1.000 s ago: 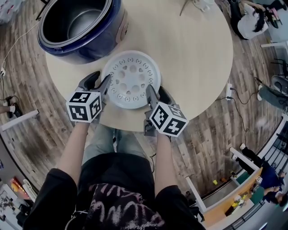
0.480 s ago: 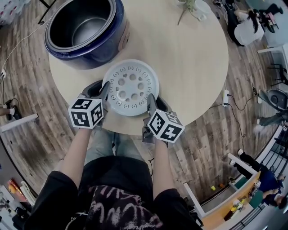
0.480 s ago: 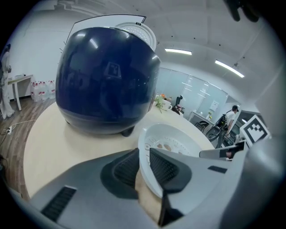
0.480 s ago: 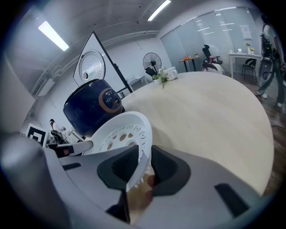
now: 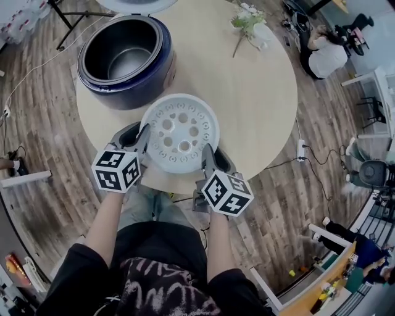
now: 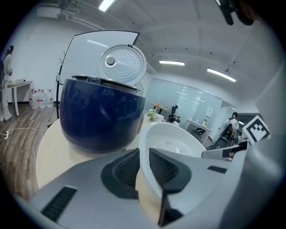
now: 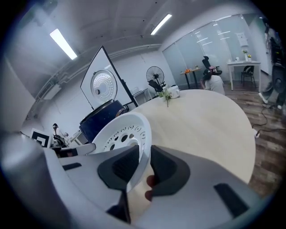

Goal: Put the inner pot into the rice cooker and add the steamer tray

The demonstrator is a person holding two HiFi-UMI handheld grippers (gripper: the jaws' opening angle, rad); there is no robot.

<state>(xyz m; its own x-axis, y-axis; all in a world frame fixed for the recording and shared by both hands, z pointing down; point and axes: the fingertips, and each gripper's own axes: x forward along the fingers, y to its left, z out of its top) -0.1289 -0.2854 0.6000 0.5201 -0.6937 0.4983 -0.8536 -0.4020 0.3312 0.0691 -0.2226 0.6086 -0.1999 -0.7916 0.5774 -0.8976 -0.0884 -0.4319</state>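
Near edge of the counter [image 5: 253, 111]: the left claw [image 5: 137, 137] and right claw [image 5: 213, 159], jaws just closed inward, each clamp the rim of the white perforated steamer tray [image 5: 179, 131] on opposite sides and hold it raised over the wood. Beyond the tray's far-left rim and near it, the blue rice cooker [image 5: 133, 92] stands at the counter's far-left edge with its lid [image 5: 136, 5] raised and the inner pot [image 5: 120, 55] seated inside. Bare wood runs from the tray to the right edge and to a flower vase [image 5: 250, 21] at the far edge.
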